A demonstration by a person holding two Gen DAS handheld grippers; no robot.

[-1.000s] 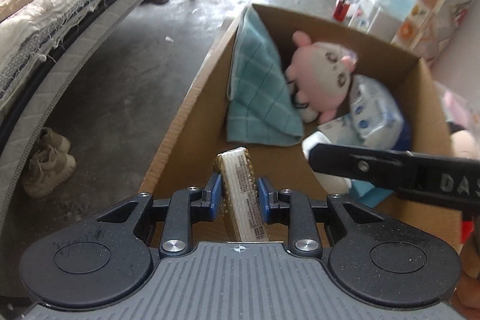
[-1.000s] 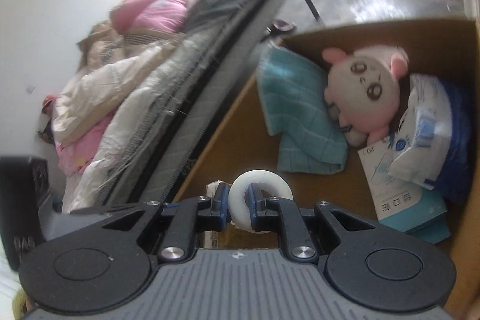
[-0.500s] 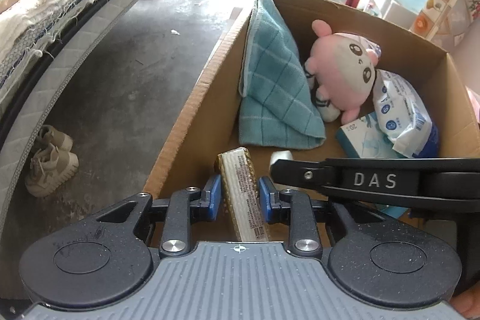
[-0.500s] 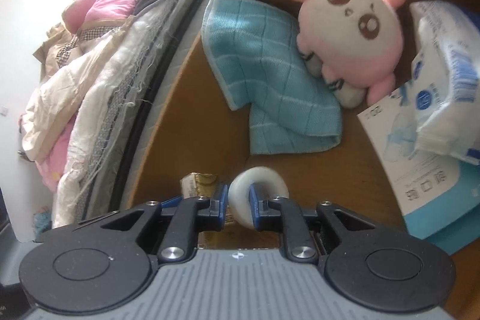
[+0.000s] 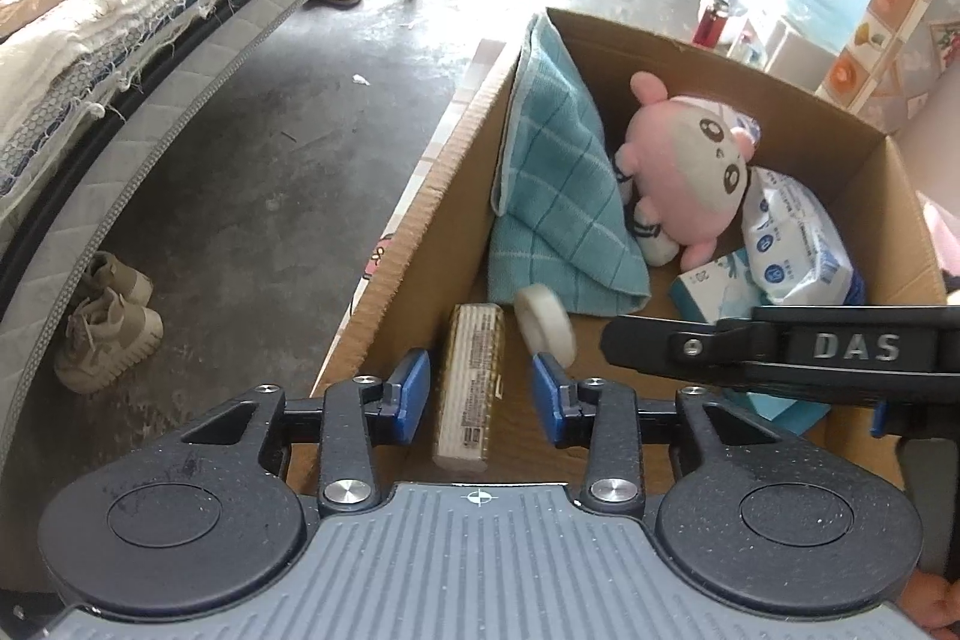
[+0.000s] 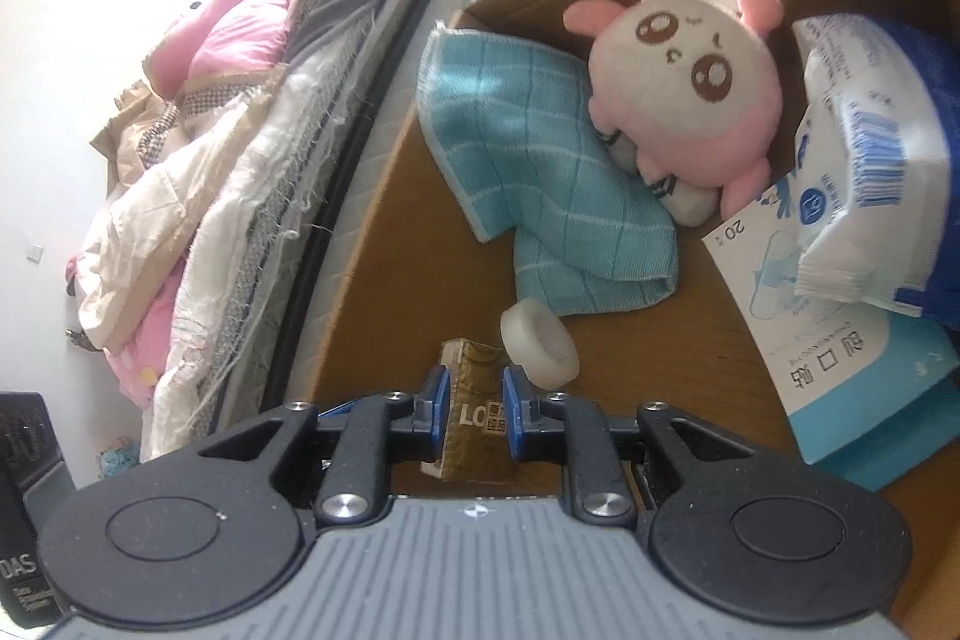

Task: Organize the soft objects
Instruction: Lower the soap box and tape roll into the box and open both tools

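Box (image 5: 384,292): open cardboard carton on the floor beside the bed (image 5: 120,10). Contents, far end to near end: teal cloth (image 5: 558,196) leaning against the left wall; pink plush (image 5: 690,172) beside it; white tissue pack (image 5: 792,238) lying partly over a blue-and-white carton (image 6: 840,370) at the right.

New entries, near end of the box floor: gold packet (image 5: 471,382) and white ring (image 5: 546,322). Half a second ago each was pinched in a gripper, the packet in the left, the ring in the right. Both now lie loose on the cardboard; the ring is blurred in the left view and may not have settled. It sits just beside the packet's far end and close to the cloth's lower edge.

Left gripper (image 5: 480,388): jaws spread wide, nothing between them touching; the packet lies below the gap. Right gripper (image 6: 474,412): jaws parted, empty, hovering over the packet's near end; its arm crosses the left view at the right.

Status, as a judgement: both items count as delivered, joining the soft goods already boxed. Both grippers are free for another pick-up. A pair of shoes (image 5: 102,322) sits on the floor under the bed edge, outside the box; whether they belong to the task cannot be told.
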